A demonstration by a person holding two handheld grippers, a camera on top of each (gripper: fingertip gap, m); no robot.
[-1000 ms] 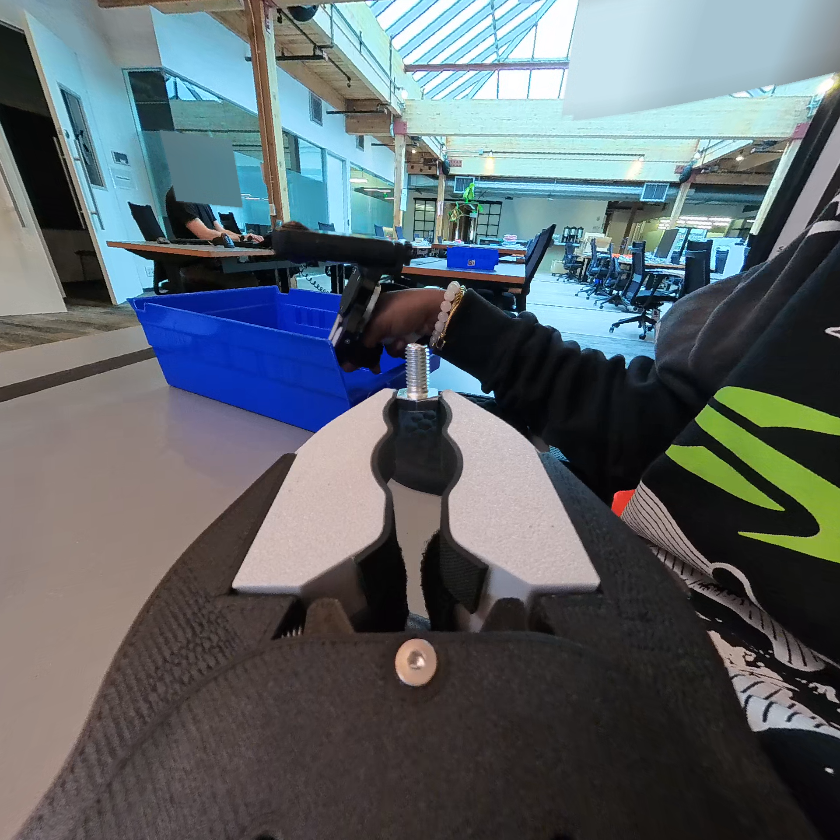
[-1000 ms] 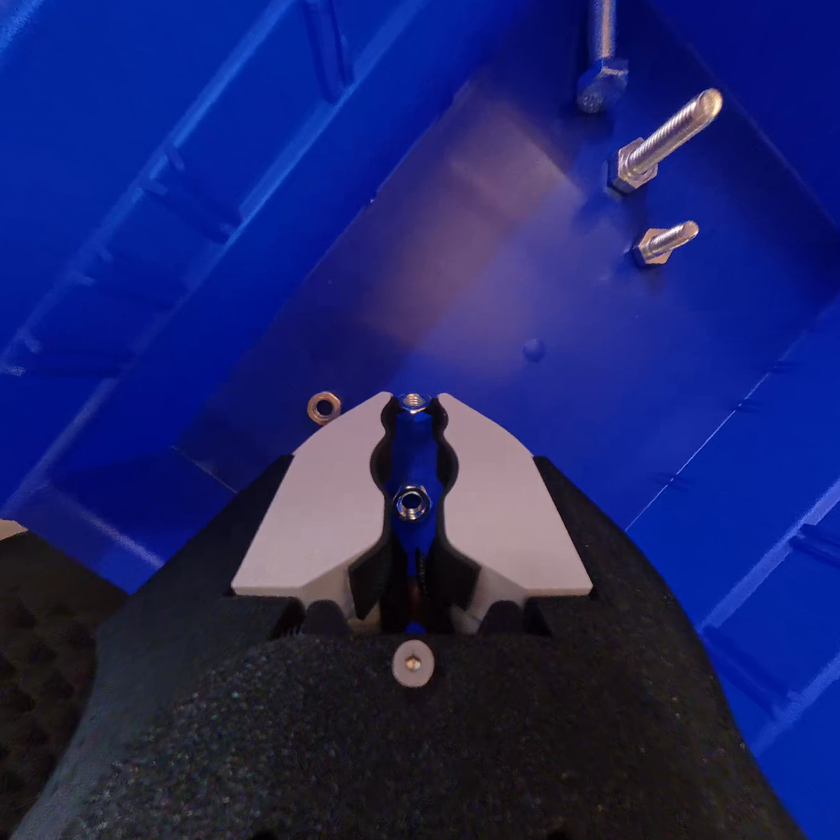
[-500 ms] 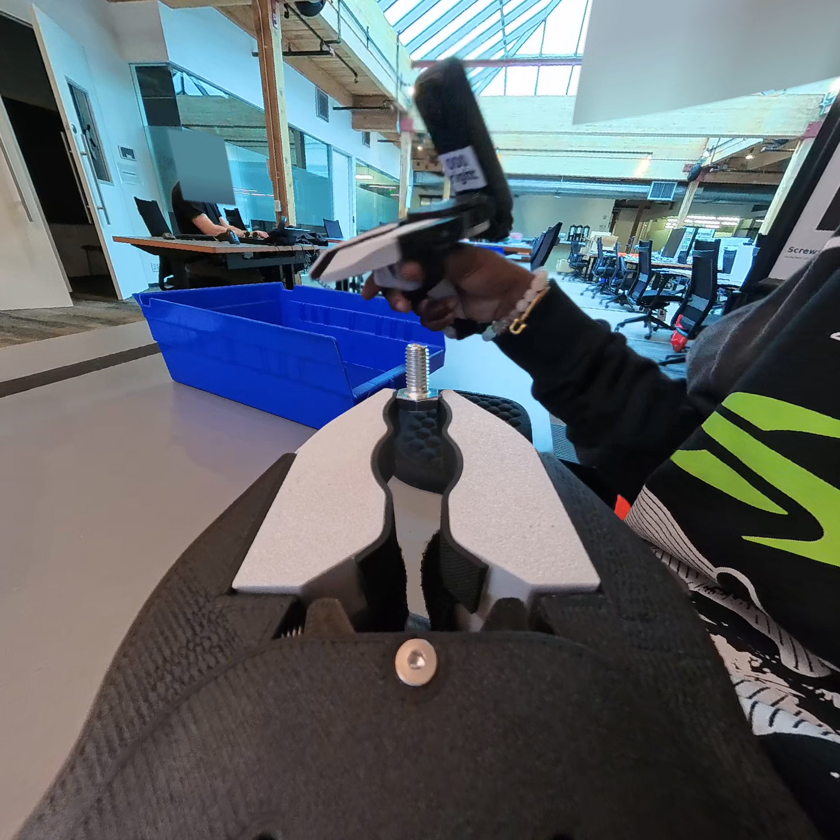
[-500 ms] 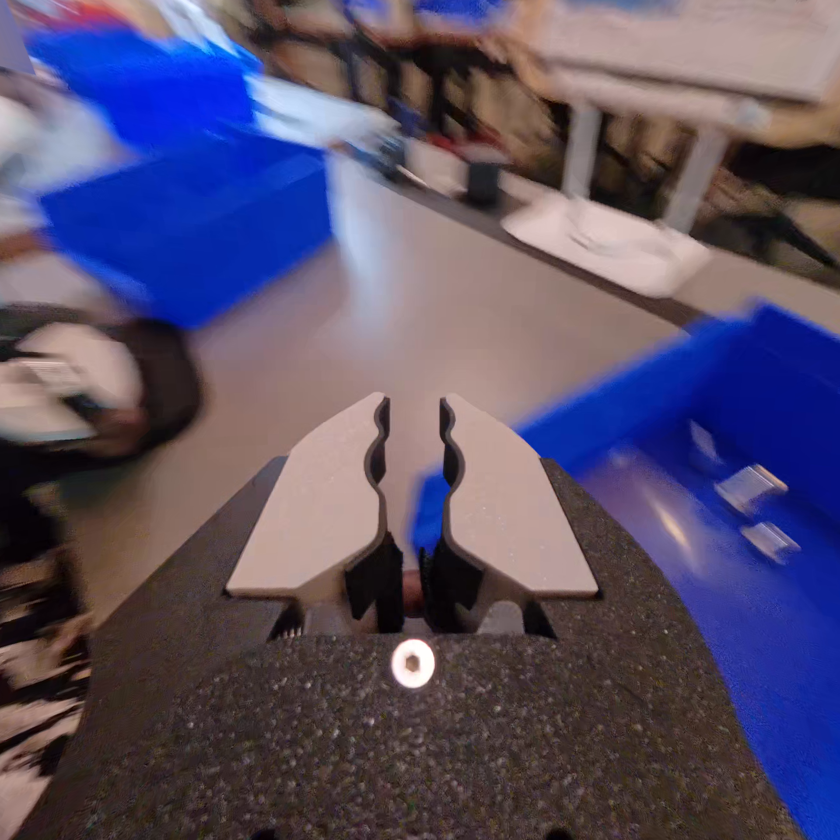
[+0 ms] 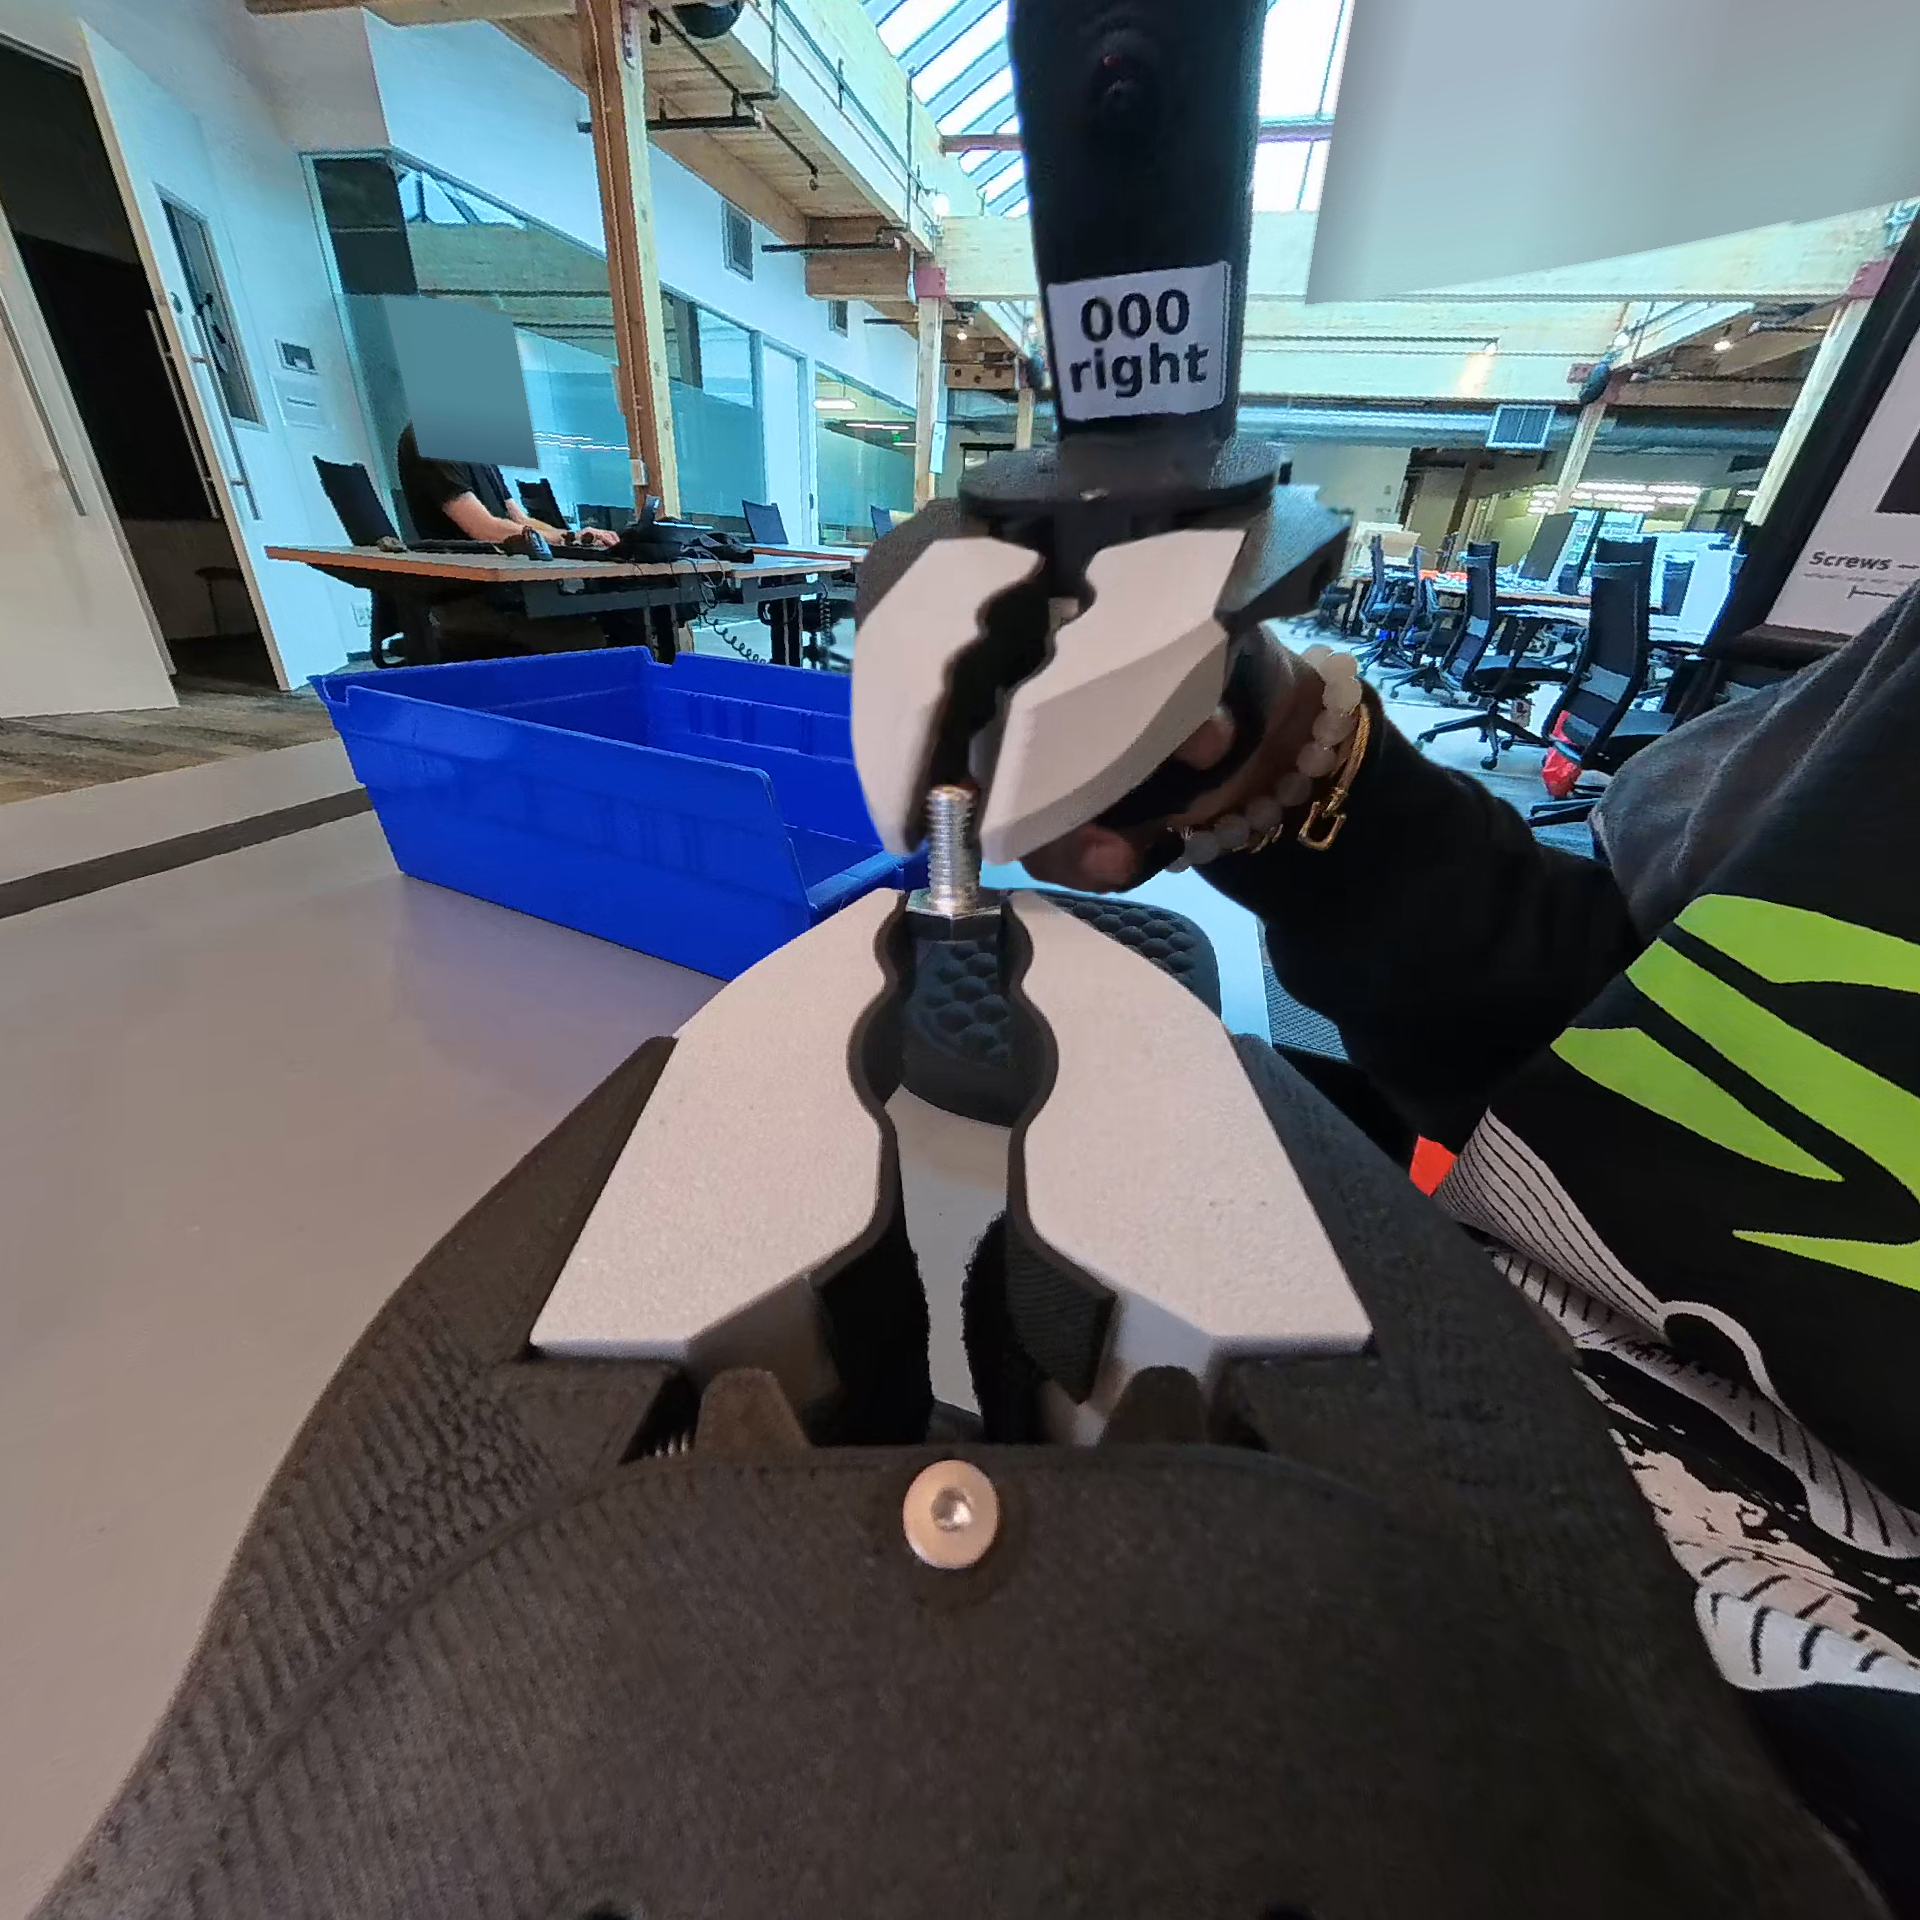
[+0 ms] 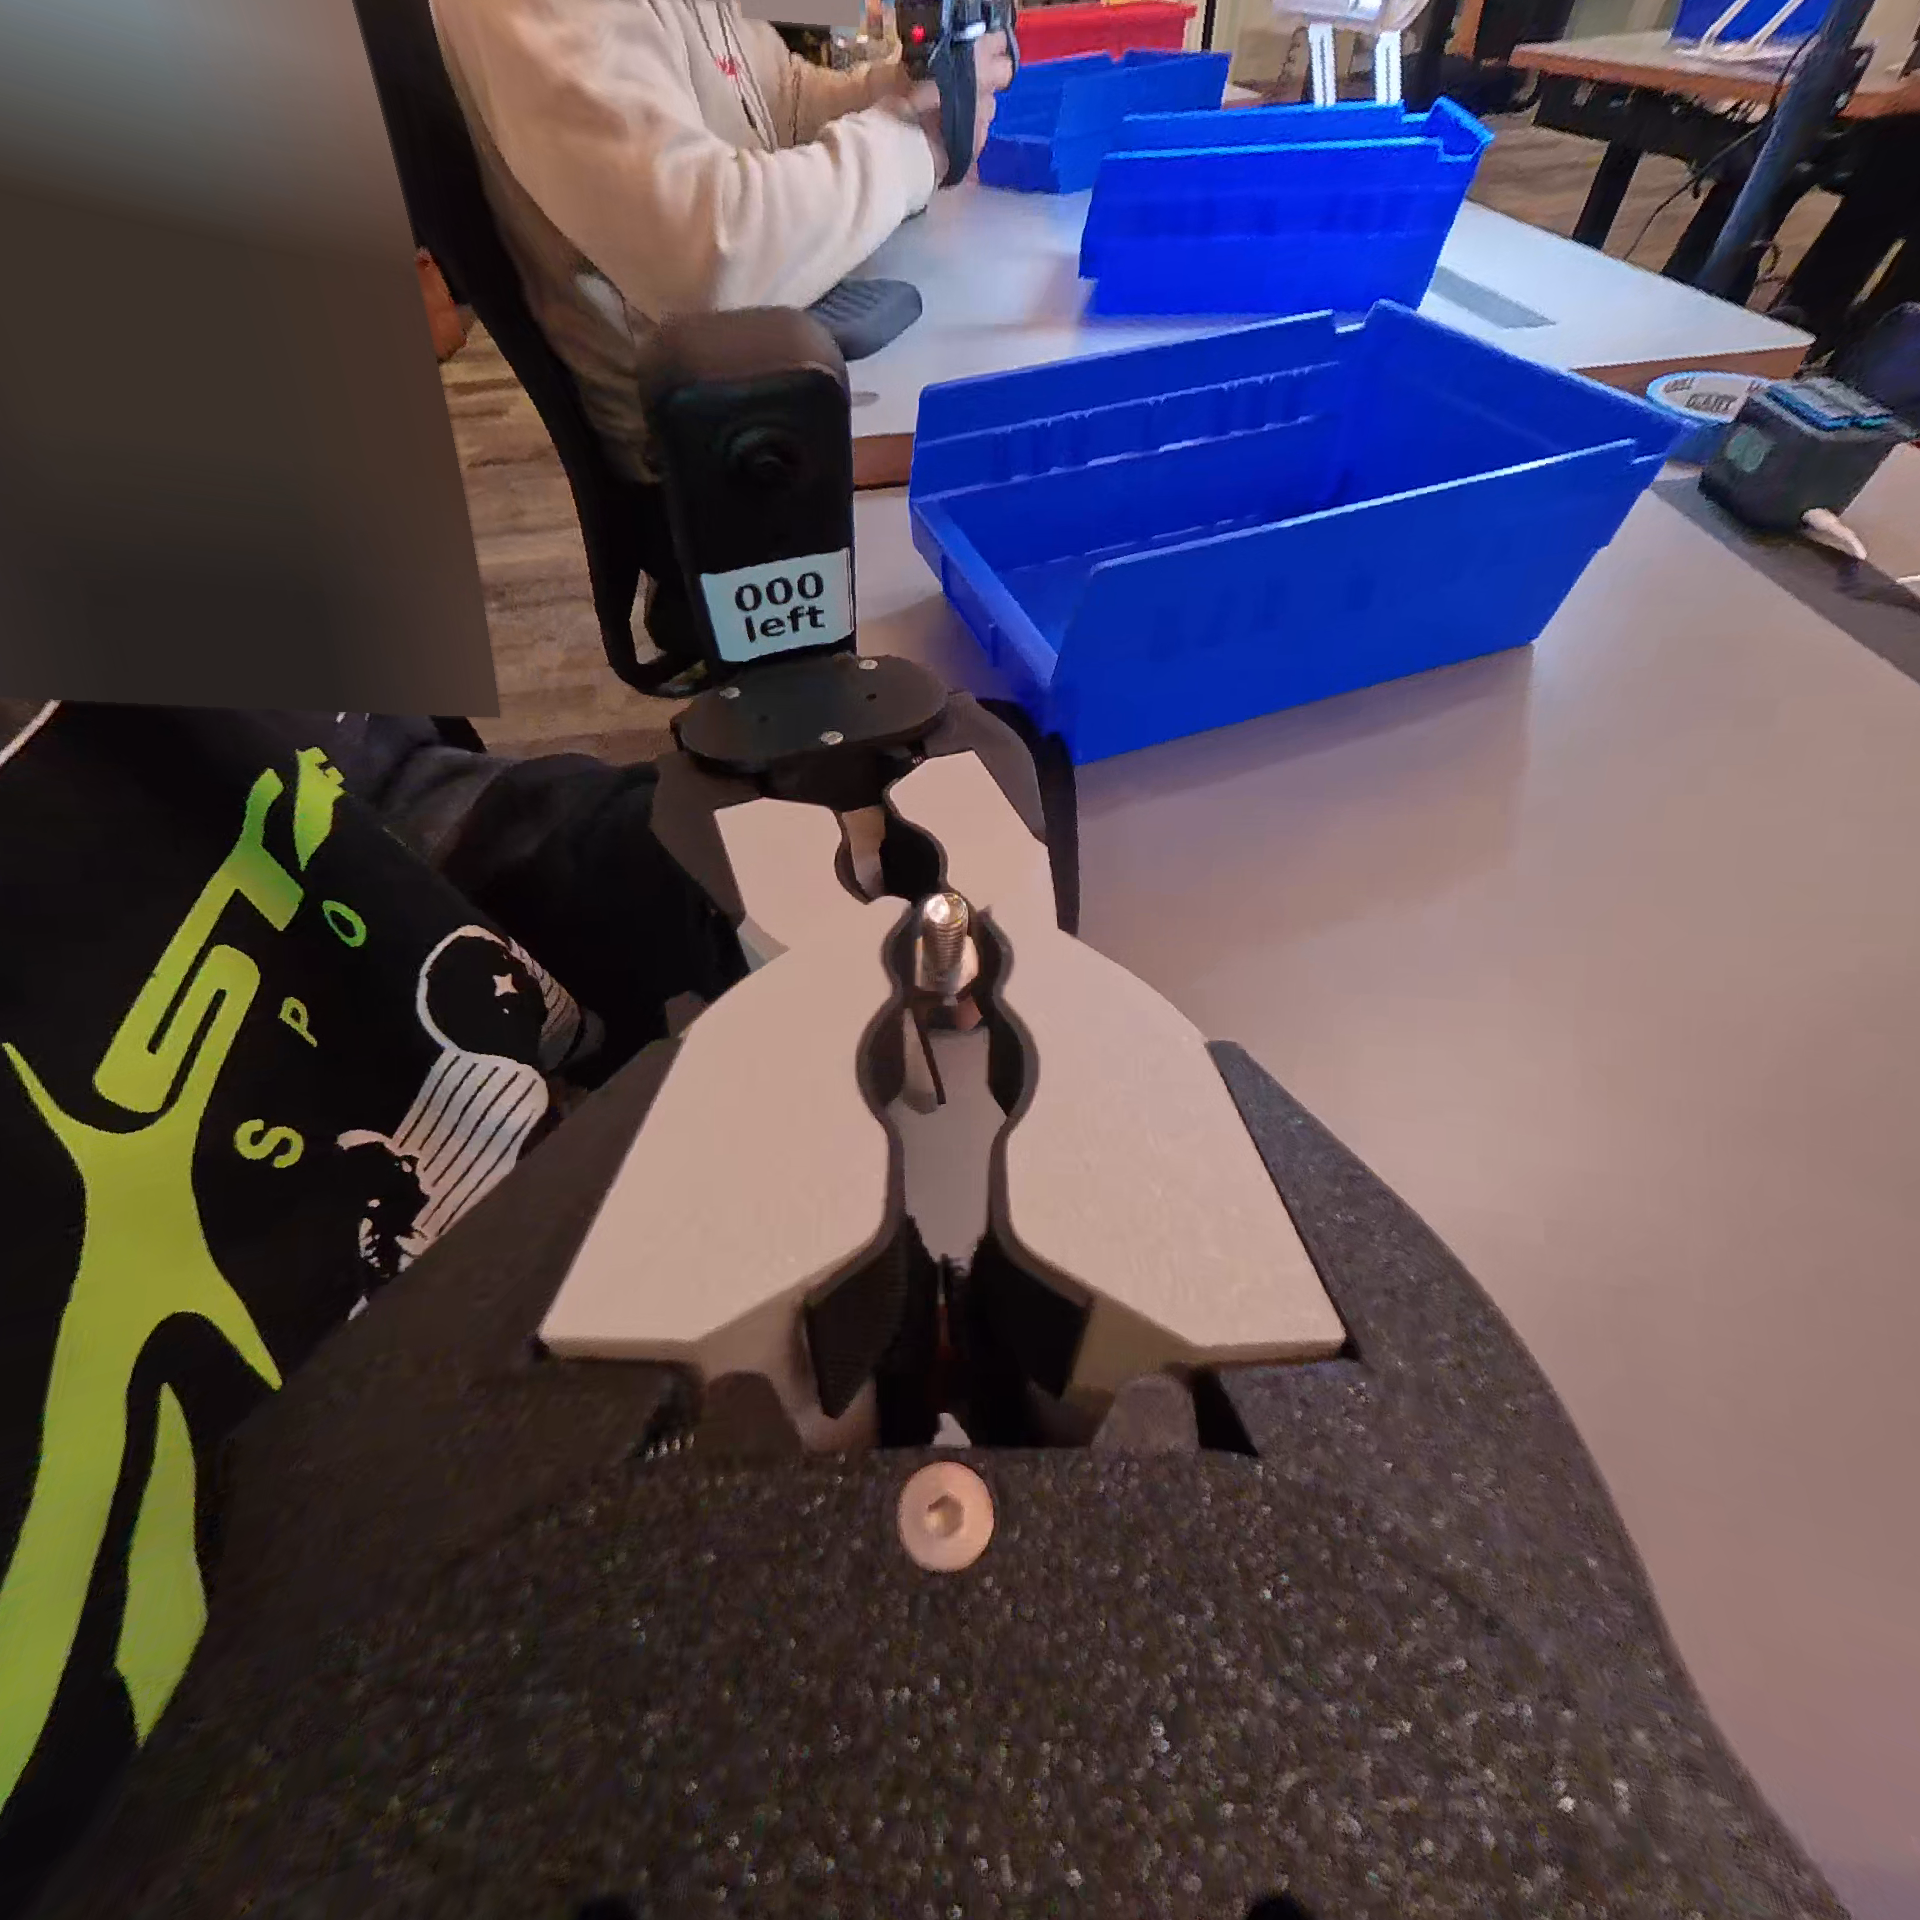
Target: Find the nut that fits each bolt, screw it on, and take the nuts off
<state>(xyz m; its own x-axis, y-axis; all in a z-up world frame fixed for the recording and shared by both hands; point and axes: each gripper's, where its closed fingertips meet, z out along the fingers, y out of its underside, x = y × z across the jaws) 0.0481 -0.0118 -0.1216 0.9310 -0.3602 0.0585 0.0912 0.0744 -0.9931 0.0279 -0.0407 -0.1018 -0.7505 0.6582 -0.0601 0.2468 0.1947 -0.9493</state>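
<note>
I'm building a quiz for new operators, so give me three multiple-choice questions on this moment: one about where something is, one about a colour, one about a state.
1. Where is the silver threaded bolt?
A. lying in the bin
B. upright in the tips of the left tool
C. flat on the table

2. What colour is the open plastic bin on the grey table?
A. blue
B. red
C. green

3. How does the right tool stand relative to the bolt?
A. resting on the table beside it
B. down inside the bin
C. pointing down, fingertips around the bolt's top

Answers: B, its hex head sits clamped between the left fingertips; A, its walls are blue; C, its grey fingers flank the threaded end from above.
</note>
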